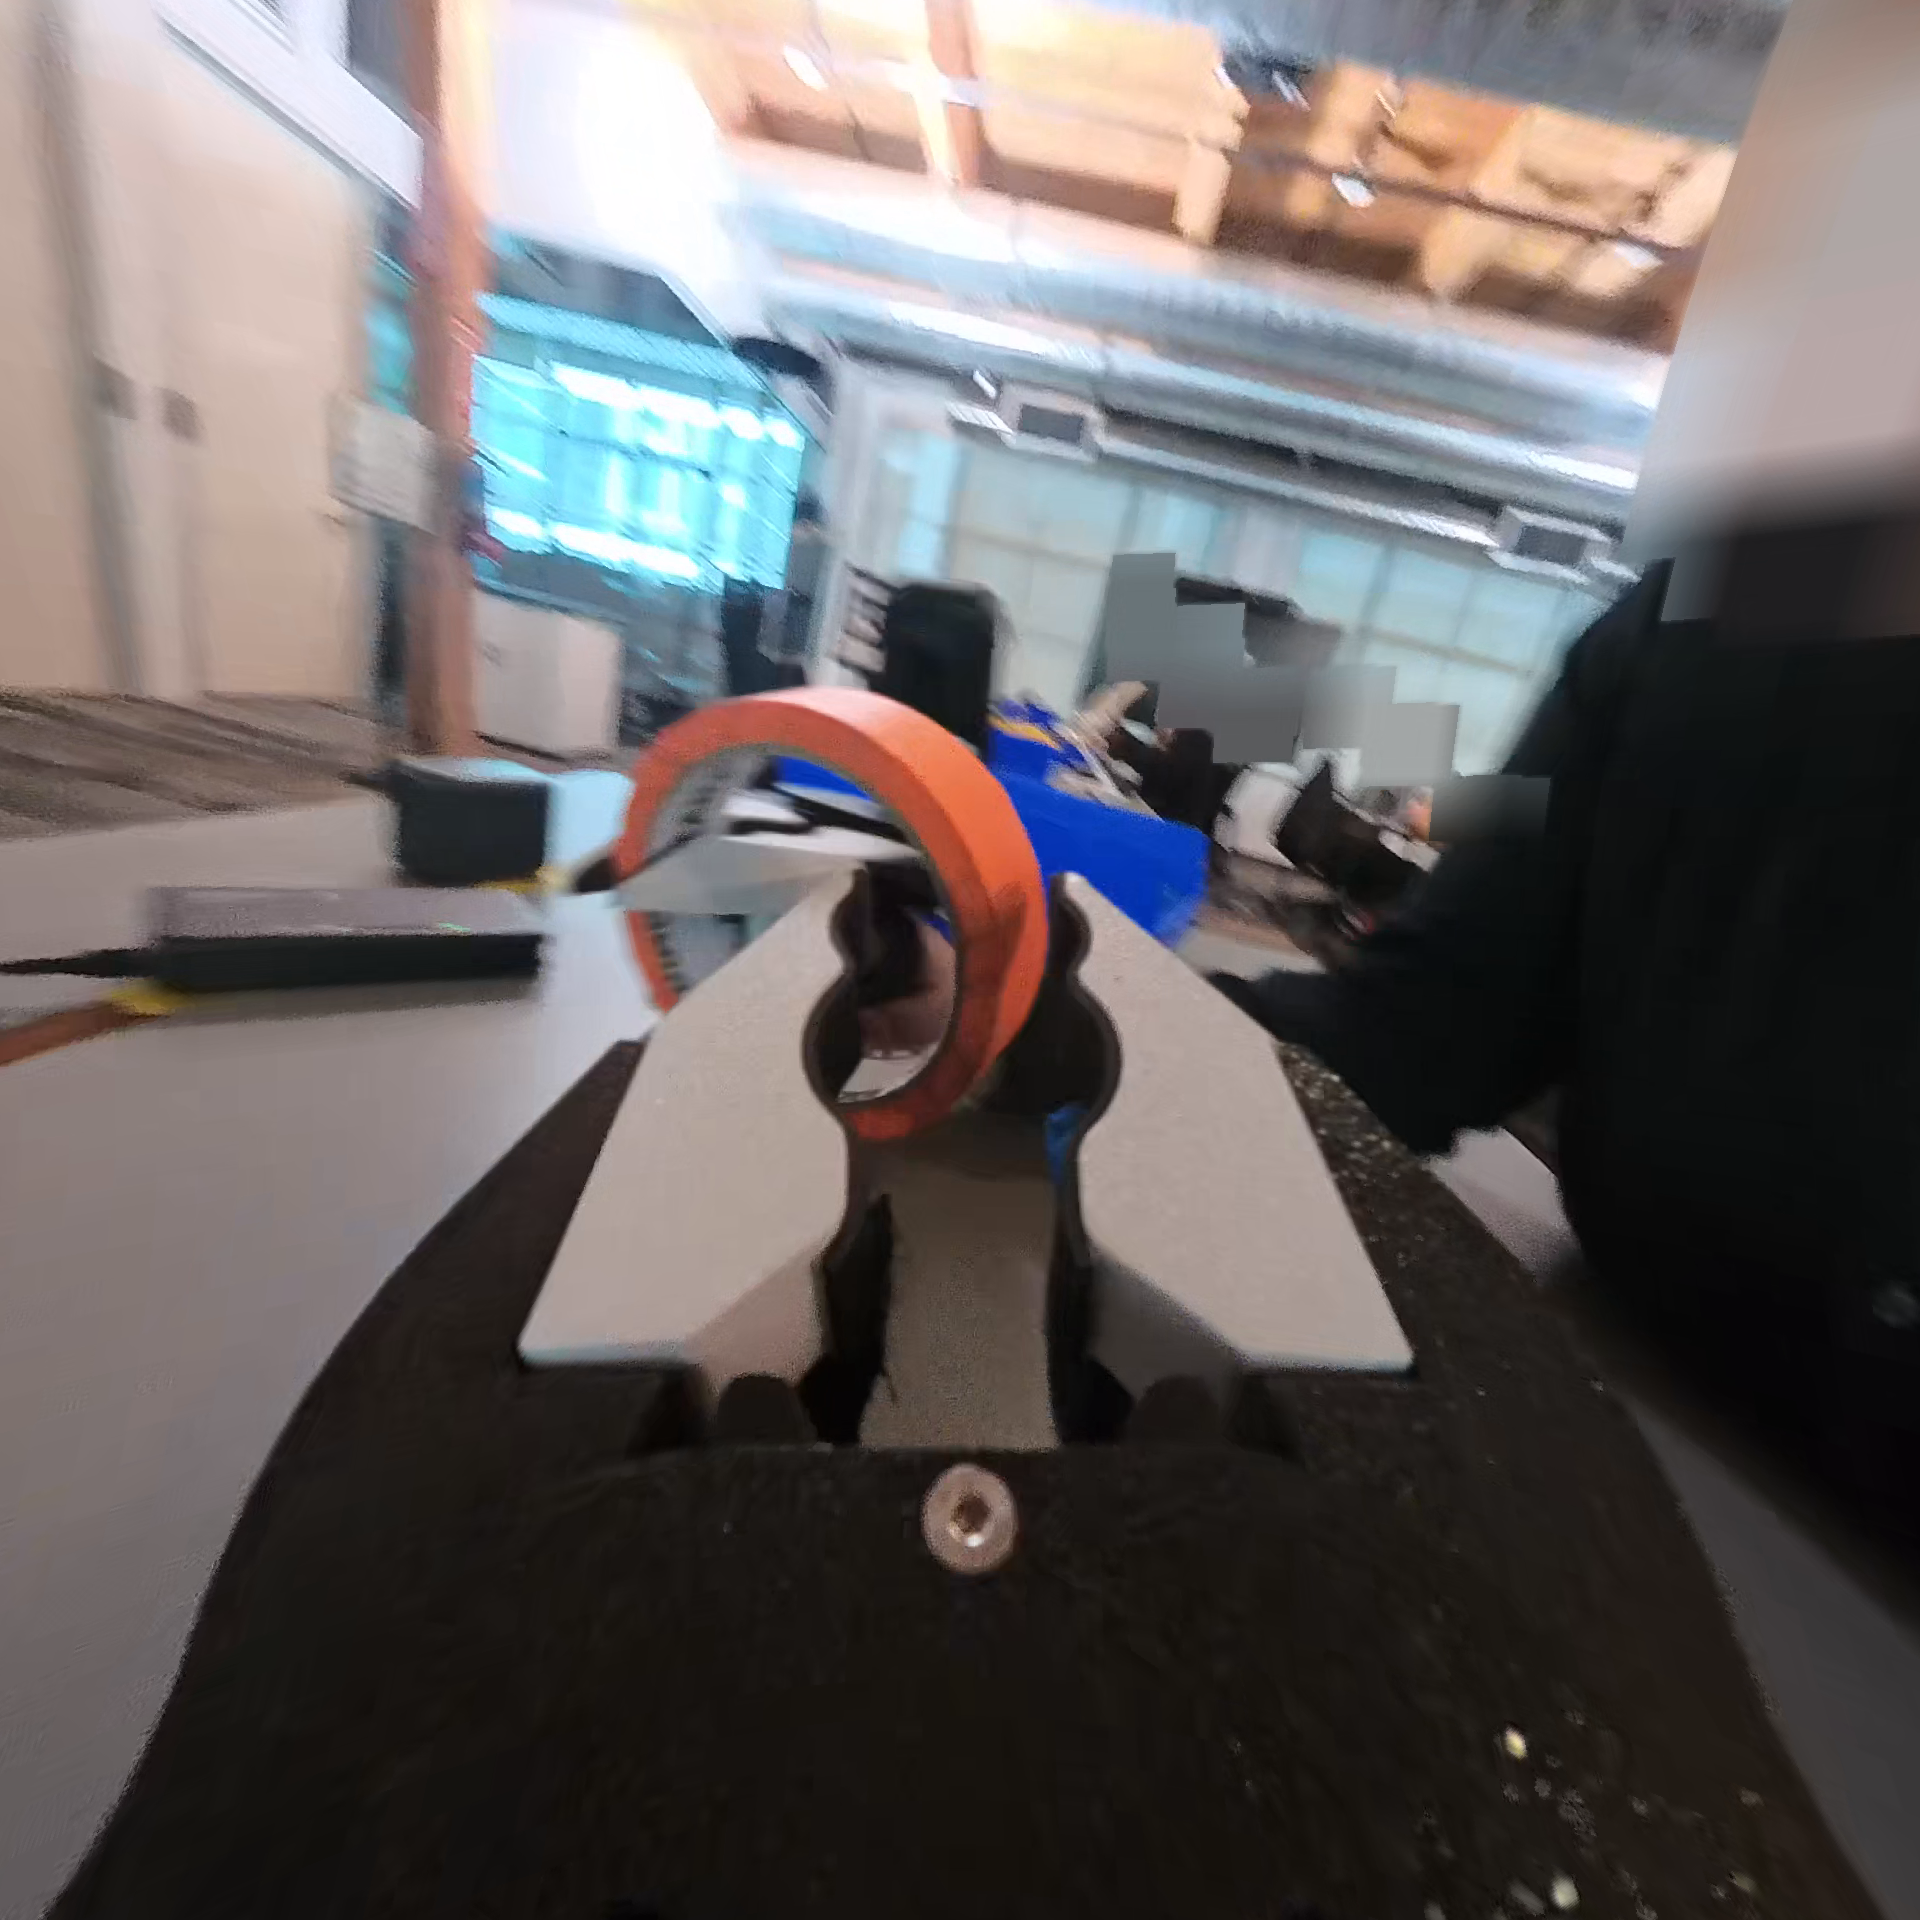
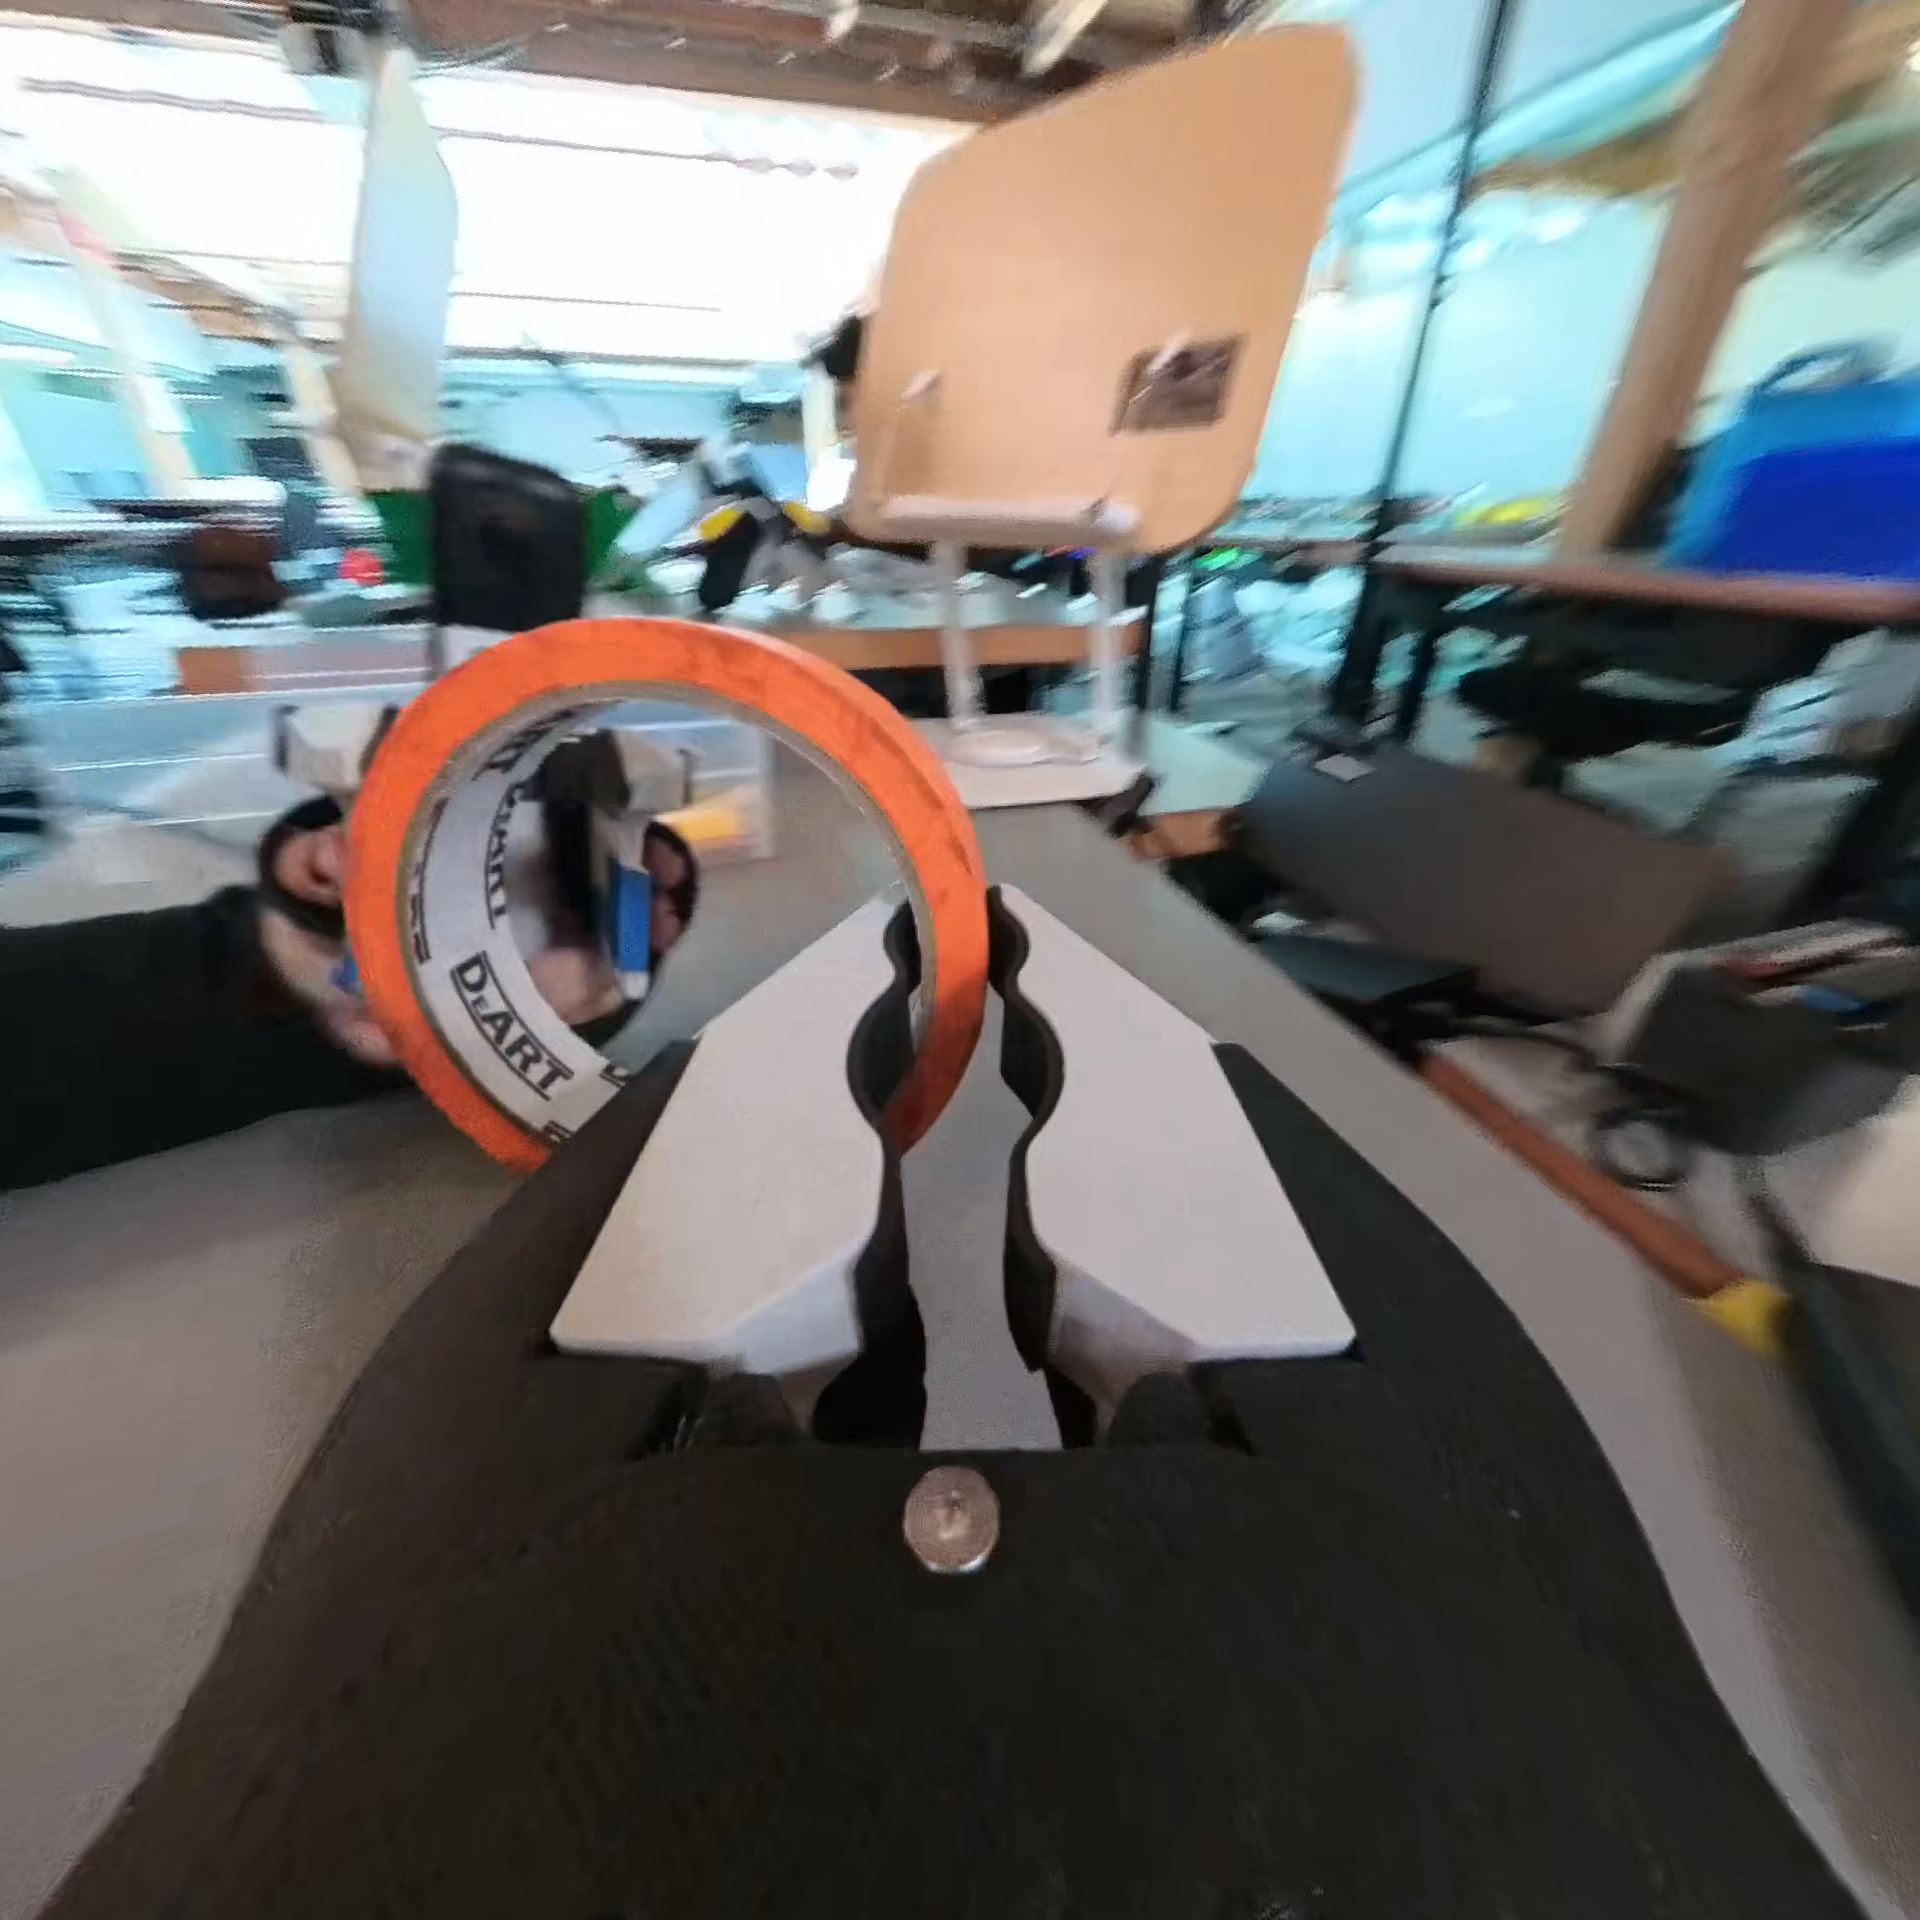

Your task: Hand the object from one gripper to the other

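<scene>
An orange tape roll (image 1: 935,769) is held up above the grey table (image 1: 260,1195). My left gripper (image 1: 961,894) has its jaws apart around the roll's right wall, one finger inside the ring and one outside. A gap shows beside the inner finger. My right gripper (image 2: 951,914) is shut on the wall of the roll (image 2: 665,665), one finger inside and one outside. The right gripper's pale fingers (image 1: 748,868) show through the ring. The left gripper (image 2: 608,831) shows through the ring in the right wrist view. Both views are motion-blurred.
A flat black box with a cable (image 1: 343,935) and a black adapter (image 1: 468,831) lie on the table at left. A person's black sleeve (image 1: 1558,883) fills the right side and shows in the right wrist view (image 2: 135,1018). A cardboard sheet on a white stand (image 2: 1091,291) stands behind. The table's wood-trimmed edge (image 2: 1558,1174) runs on the right.
</scene>
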The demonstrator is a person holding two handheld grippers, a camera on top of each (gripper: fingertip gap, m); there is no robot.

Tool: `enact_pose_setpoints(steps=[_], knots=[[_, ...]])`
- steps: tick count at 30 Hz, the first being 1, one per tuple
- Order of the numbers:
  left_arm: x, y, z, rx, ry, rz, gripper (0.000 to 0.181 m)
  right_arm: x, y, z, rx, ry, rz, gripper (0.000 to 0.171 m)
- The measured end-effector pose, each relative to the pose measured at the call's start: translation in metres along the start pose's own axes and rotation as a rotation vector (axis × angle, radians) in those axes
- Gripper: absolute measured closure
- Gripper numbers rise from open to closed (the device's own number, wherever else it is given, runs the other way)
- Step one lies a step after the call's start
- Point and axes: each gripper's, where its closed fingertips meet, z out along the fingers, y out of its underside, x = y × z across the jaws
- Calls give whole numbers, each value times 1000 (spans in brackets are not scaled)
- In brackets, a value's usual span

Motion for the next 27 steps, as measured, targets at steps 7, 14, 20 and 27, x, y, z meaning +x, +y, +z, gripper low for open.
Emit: enact_pose_setpoints(steps=[7, 14, 20, 27], knots=[[-56, -54, -71, 316, -526, 204, 131, 37, -22, -30, 54, 489, -390, 162], [-69, -54, -81, 335, -605, 156, 133, 6, -31, -56, 73, 598, -455, 161], [-69, -49, -74, 319, -585, 124, 138, -56, -37, -116, 52, 647, -527, 161], [-66, -50, -74, 354, -553, 76, 142, -89, -83, -250, 55, 947, -763, 162]])
